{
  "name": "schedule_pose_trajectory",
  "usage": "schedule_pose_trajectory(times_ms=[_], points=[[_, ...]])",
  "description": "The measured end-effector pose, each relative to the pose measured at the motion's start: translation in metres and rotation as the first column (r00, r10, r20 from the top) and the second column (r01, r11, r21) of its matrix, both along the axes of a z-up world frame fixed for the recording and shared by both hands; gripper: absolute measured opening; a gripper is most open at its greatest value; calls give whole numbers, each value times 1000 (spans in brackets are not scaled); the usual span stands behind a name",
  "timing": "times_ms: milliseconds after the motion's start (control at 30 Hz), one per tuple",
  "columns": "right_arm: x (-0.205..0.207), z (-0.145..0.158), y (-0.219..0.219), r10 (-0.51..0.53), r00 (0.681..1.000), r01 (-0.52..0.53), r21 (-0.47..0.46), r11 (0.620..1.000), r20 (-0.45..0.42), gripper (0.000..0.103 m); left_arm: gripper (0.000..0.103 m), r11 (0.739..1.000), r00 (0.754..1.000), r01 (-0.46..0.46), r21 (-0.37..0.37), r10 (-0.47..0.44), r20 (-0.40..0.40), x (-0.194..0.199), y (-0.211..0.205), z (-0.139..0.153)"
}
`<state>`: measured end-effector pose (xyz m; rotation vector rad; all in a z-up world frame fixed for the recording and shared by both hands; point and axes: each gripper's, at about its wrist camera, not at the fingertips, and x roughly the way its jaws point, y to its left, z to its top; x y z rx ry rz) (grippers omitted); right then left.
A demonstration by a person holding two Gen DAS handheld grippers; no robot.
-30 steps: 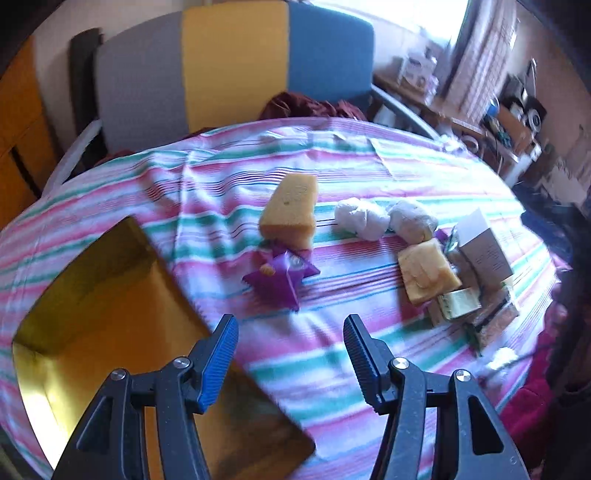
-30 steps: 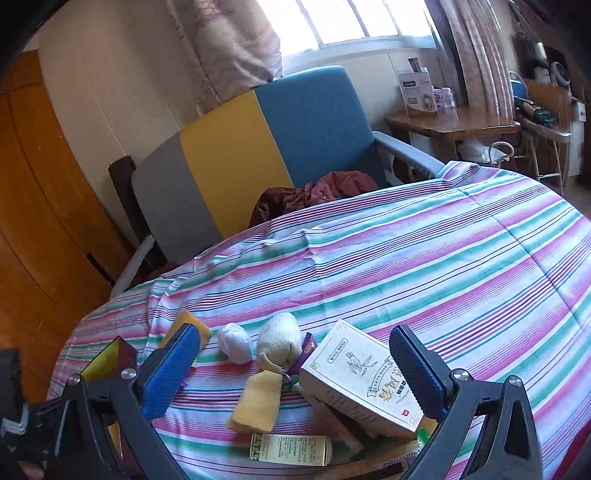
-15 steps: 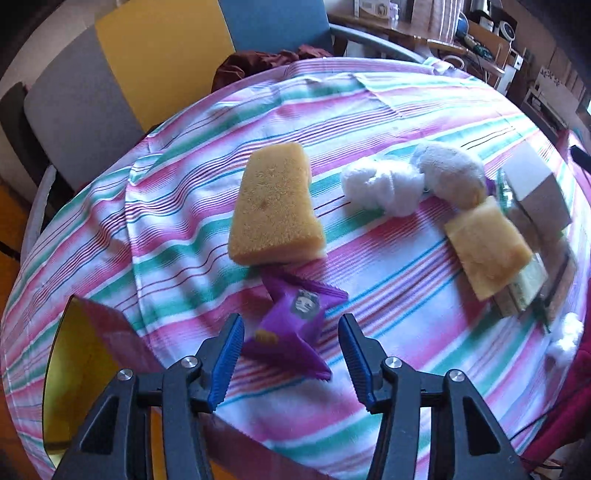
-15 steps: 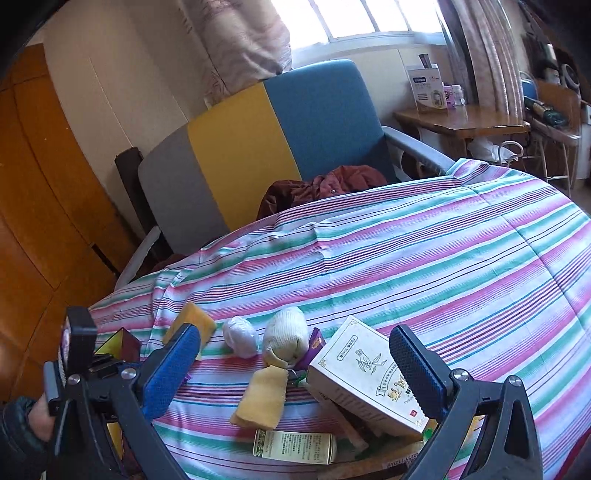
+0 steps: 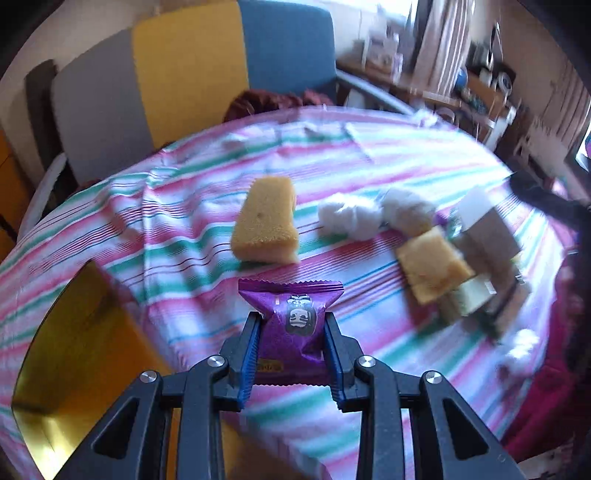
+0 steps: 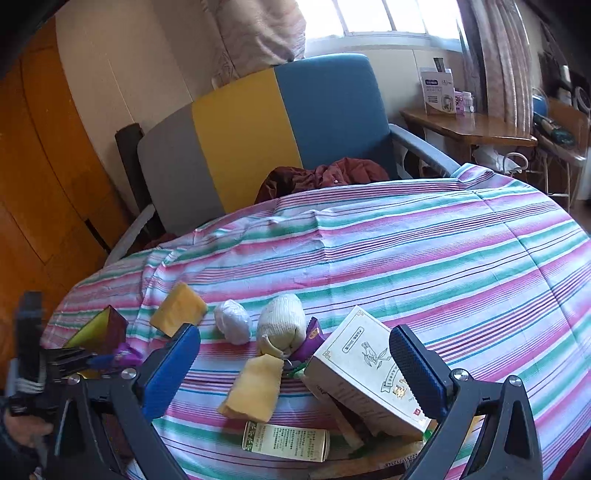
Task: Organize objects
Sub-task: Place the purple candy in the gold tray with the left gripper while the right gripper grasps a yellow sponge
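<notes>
Your left gripper (image 5: 291, 326) has just closed, pinching the purple packet (image 5: 291, 314). Your right gripper (image 6: 295, 360) stands spread wide over the box (image 6: 364, 373).

Grey-yellow-blue armchair (image 6: 266, 136) by cream wall, bright window (image 6: 373, 16) — curtains, wooden desk (image 6: 469, 127), orange wood panelling.
</notes>
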<state>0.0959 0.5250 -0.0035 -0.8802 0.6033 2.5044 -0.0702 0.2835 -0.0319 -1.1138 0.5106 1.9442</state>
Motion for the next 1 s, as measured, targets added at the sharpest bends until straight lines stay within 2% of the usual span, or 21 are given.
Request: schedule_pose_trajectory(times_ms=[167,300,567,733,933,1000], points=[[-13,-11,-13,45,997,-46,20,999,69,103,32,990,995,-96,107,95,16,14,-45,21],[-29,-18,-32,108,986,-111,18,994,123,102,32,976,987,-161,148,158,32,15,-74,22],[-76,-12,-75,199,972,-200,-5,980,126,101,32,949,965,-263,173,255,66,10,-118,15],[-132,-20,-91,235,964,-226,-78,971,125,101,32,936,955,-295,190,286,77,9,-135,13],[-205,-64,-86,183,961,-142,-200,969,207,91,32,920,939,-342,192,326,109,6,-159,7],[-221,-79,-85,173,954,-123,-208,970,245,79,32,915,932,-359,186,342,118,5,-166,3]])
